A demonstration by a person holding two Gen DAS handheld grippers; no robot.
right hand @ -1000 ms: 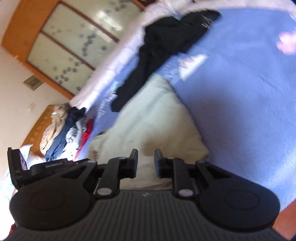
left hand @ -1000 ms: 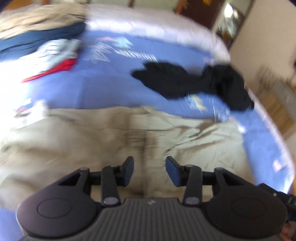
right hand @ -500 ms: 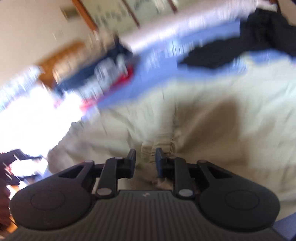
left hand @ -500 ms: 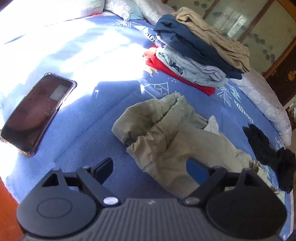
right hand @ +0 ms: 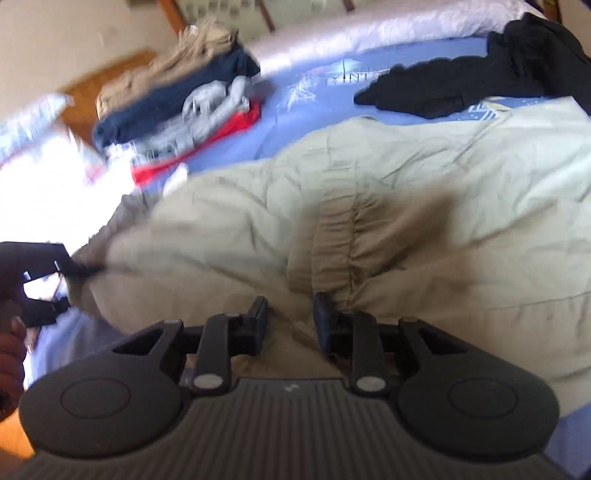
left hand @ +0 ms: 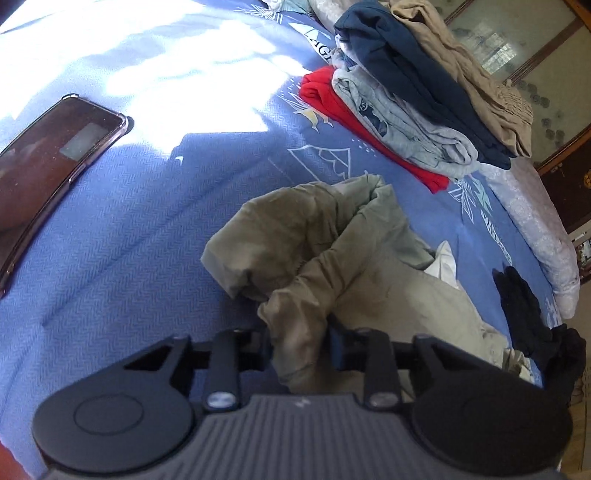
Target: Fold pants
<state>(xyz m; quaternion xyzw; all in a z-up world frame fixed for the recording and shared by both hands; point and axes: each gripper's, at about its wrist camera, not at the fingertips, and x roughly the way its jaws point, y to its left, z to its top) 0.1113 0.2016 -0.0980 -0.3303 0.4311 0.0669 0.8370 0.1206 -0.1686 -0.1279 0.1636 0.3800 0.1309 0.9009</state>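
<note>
Khaki pants (left hand: 332,258) lie crumpled on the blue bedspread (left hand: 129,240). My left gripper (left hand: 300,341) is shut on a cuff end of one pant leg, which bulges between the fingers. In the right wrist view the pants (right hand: 424,221) spread wide, with the gathered waistband in the middle. My right gripper (right hand: 290,317) is closed around a fold of the khaki cloth near the waistband. The left gripper (right hand: 70,267) shows at the left edge of that view, holding the leg end.
A stack of folded clothes (left hand: 417,92) in tan, navy, grey and red sits at the back of the bed. A black garment (left hand: 532,310) lies to the right. A phone (left hand: 51,155) lies on the bedspread at the left. A pale quilt (right hand: 369,33) edges the bed.
My left gripper was wide open short of the leg end; it has moved in and shut on the cuff. My right gripper stays closed on cloth near the waistband.
</note>
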